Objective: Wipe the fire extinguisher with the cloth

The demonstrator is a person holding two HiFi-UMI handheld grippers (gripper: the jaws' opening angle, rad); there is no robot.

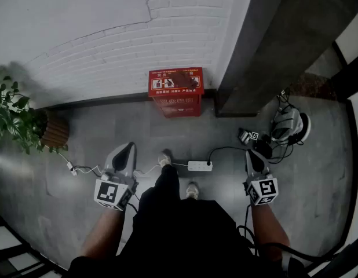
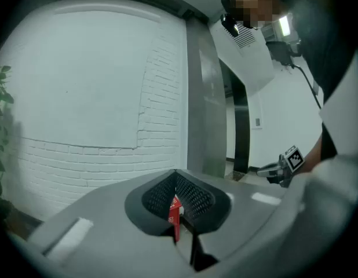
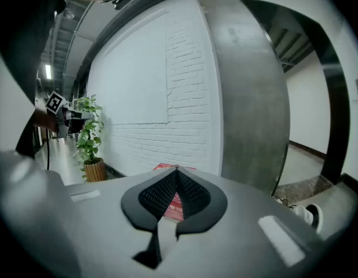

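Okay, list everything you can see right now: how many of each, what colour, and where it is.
Box: one, red, on the floor against the wall.
Wall: one, white brick, across the top.
Pillar: one, grey, right of the box.
Potted plant: one, green leaves in a brown pot, far left by the wall.
Power strip: one, white, on the grey floor, centre.
Cables: several, white and dark, across the floor.
Round device: one, white and dark, on the floor at right.
Cloth: none in view.
Shoes: two, light, near the power strip.
Left gripper: one, grey, shut, empty.
Right gripper: one, grey, shut, empty.
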